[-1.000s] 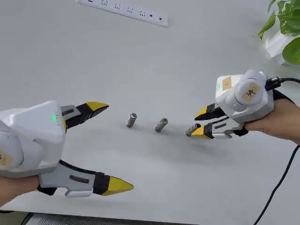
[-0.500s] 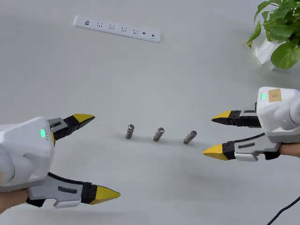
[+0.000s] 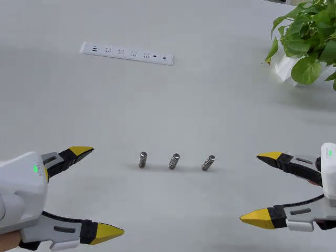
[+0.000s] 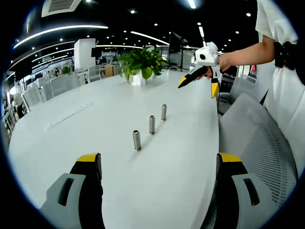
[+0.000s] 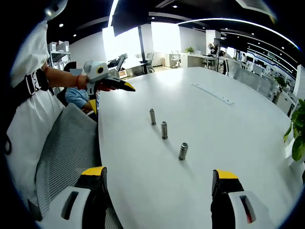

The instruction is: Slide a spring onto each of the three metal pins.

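Since coils show along the shaft of each of the 3 pins, the task looks finished or very nearly so. The left pin [image 3: 142, 159], middle pin [image 3: 174, 160] and right pin [image 3: 208, 163] stand in a short row just below the centre of the head view. They are upright, set apart from one another, and none is touched by a tool. Each carries a spring [image 4: 137, 141] under a small flat cap. Whether every spring sits fully down its pin is too small to tell.

Outward from the row, the left gripper [image 3: 102, 190] sits at the lower left of the frame and the right gripper [image 3: 252, 186] at the lower right. Both have their jaws spread wide with nothing between them, and both are well apart from the pins. That wide, empty hold fits a moment when no spring is left to carry, and the distance keeps the yellow tips from knocking the row over.

Beyond them lies the bare white table [image 3: 210, 100]. A power strip [image 3: 126, 53] lies at the upper left and a potted plant [image 3: 304, 37] stands at the upper right, both far from the work and probably no part of it.
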